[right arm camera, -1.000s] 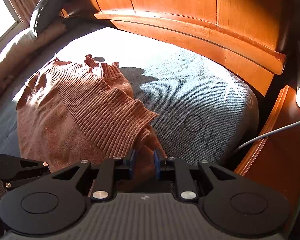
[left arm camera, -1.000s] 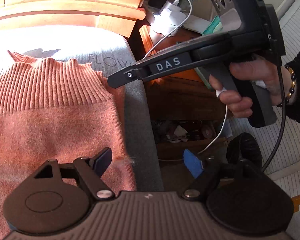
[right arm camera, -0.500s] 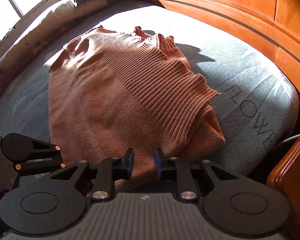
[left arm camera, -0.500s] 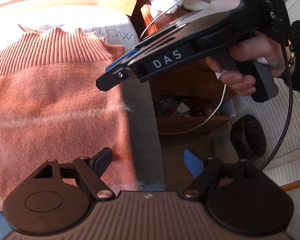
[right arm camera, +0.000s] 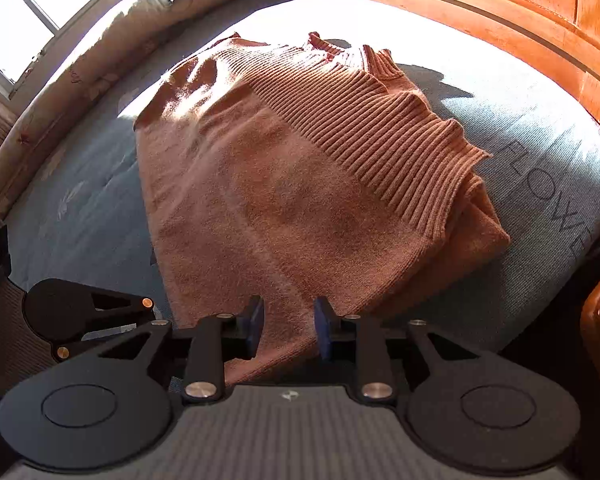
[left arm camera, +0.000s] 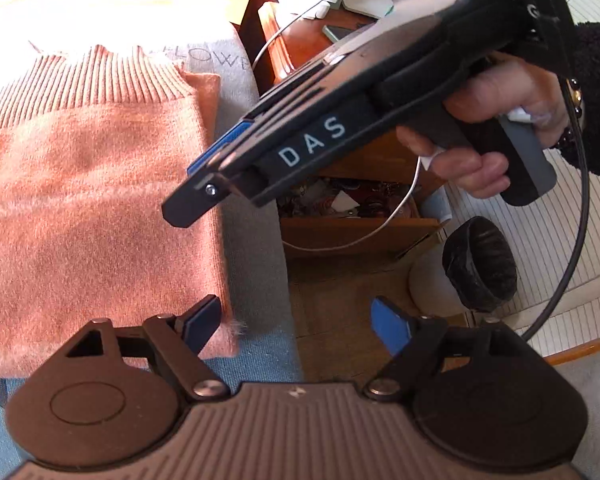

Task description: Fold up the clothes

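Observation:
An orange knit sweater (right arm camera: 292, 184) lies folded on the grey-blue mattress (right arm camera: 540, 128), its ribbed hem on top toward the headboard. My right gripper (right arm camera: 288, 328) hovers over the sweater's near edge, its fingers a narrow gap apart and nothing pinched between them. In the left wrist view the sweater (left arm camera: 92, 208) fills the left side. My left gripper (left arm camera: 296, 322) is open wide at the sweater's near right corner, holding nothing. A hand (left arm camera: 496, 128) holds the right gripper (left arm camera: 204, 188) above the sweater's right edge.
A wooden headboard (right arm camera: 500, 12) curves behind the mattress. A wooden nightstand (left arm camera: 360, 168) with white cables and clutter stands right of the bed, beside a black round object (left arm camera: 480, 264) on the floor. A rolled pillow (right arm camera: 80, 80) lies under the window.
The right gripper has let go of the sweater's folded edge and drawn back, its fingers a little wider. The sweater now lies flat. The left gripper has pulled back toward the near corner.

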